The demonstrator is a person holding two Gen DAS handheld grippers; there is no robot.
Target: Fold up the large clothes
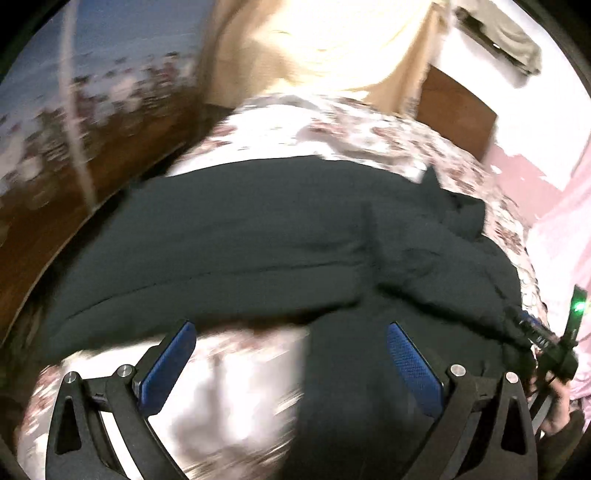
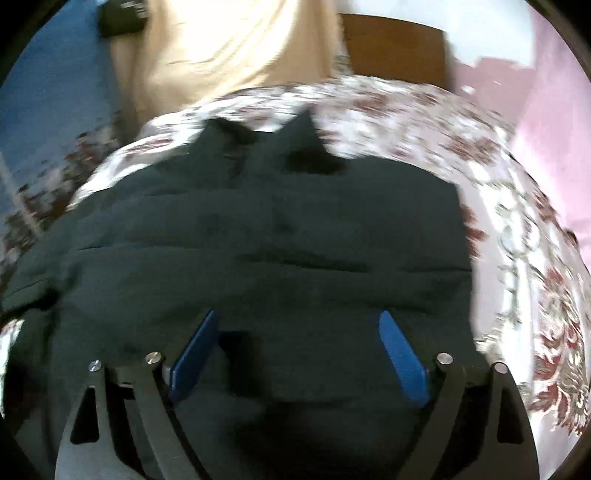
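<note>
A large dark padded garment [image 1: 258, 236] lies spread on a floral bedspread [image 1: 332, 125]. My left gripper [image 1: 291, 332] is open, its blue pads [image 1: 413, 365] wide apart, hovering over the garment's near edge and the bedspread. The right gripper's body [image 1: 550, 343] shows at the right edge of the left wrist view. In the right wrist view the garment [image 2: 277, 236] fills the middle, its collar points at the far end. My right gripper [image 2: 299, 321] is open above the garment, with nothing between its pads [image 2: 402, 362].
The floral bedspread [image 2: 517, 236] extends right of the garment. A cream curtain [image 2: 221, 48] and a brown wooden headboard [image 2: 391, 44] stand behind. A pink wall [image 2: 546, 110] is at right, a blue wall [image 1: 122, 33] at left. Both views are motion-blurred.
</note>
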